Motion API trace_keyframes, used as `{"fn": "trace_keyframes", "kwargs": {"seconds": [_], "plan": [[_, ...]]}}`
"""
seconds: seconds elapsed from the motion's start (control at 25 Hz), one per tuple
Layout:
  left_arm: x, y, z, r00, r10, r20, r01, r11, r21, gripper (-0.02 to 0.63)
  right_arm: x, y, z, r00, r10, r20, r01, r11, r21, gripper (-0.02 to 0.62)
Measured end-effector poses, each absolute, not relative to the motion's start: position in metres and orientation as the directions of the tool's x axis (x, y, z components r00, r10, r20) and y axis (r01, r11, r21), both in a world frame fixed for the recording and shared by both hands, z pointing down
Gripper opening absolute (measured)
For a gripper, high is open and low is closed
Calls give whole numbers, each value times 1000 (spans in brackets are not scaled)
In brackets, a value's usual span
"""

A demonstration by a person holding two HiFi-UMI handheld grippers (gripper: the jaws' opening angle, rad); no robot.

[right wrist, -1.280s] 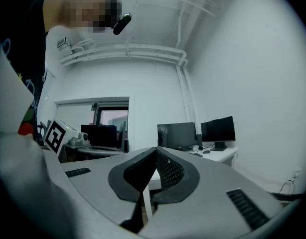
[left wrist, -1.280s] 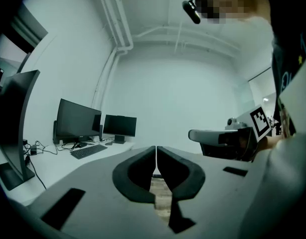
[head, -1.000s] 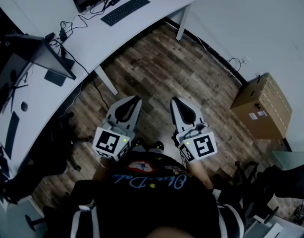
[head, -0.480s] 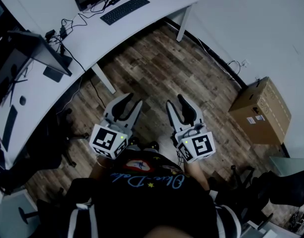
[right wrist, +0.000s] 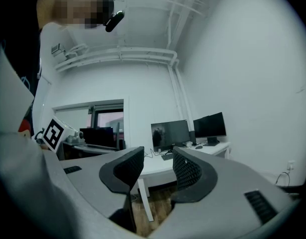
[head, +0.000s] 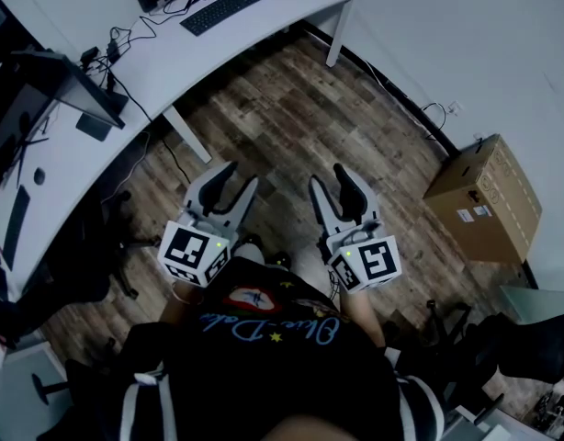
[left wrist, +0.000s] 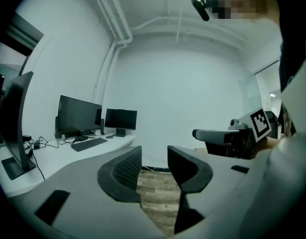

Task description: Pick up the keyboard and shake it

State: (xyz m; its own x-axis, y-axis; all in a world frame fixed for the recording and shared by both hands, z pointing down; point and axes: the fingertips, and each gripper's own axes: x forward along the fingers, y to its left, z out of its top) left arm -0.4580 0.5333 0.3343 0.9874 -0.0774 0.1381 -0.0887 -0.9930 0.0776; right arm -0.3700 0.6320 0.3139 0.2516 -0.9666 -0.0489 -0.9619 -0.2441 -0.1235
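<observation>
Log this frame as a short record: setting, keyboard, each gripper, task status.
setting: office with a wood floor, a white desk and a box by the wall
keyboard: lying on the desk, untouched
left gripper: open, jaws just been opening, nothing between them, over the floor, short of the desk
right gripper: open, jaws just been opening, nothing between them, beside the left gripper
task status: keyboard not yet picked up

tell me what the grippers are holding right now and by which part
Nothing is held. The left gripper and right gripper have just been opening, with nothing between their fingers; the keyboard lies untouched on the desk.
</observation>
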Motion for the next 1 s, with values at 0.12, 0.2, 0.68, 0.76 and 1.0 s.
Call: {"fn": "trace_keyframes", "kwargs": {"seconds": [0.12,0.2,0.68,0.76,1.0], "plan": [[-457,532,336,986,-83,145,-94,-993,73,143,-366,633,318,256,-965,-52,-960,-247,-135,153],[-454,527,338,986,-90,141,-102,-992,77,146,-362,630,322,251,-967,-44,-960,-243,-141,163],[-377,461,350,991,-72,109,-84,-989,118,156,-299,584,318,255,-967,-27,-962,-251,-107,175],[-357,445,352,992,-64,108,-78,-989,128,156,-280,571,319,263,-964,-24,-960,-259,-109,178],[-295,401,352,994,-14,110,-30,-990,140,156,-225,527,316,278,-960,-22,-954,-273,-121,181]]}}
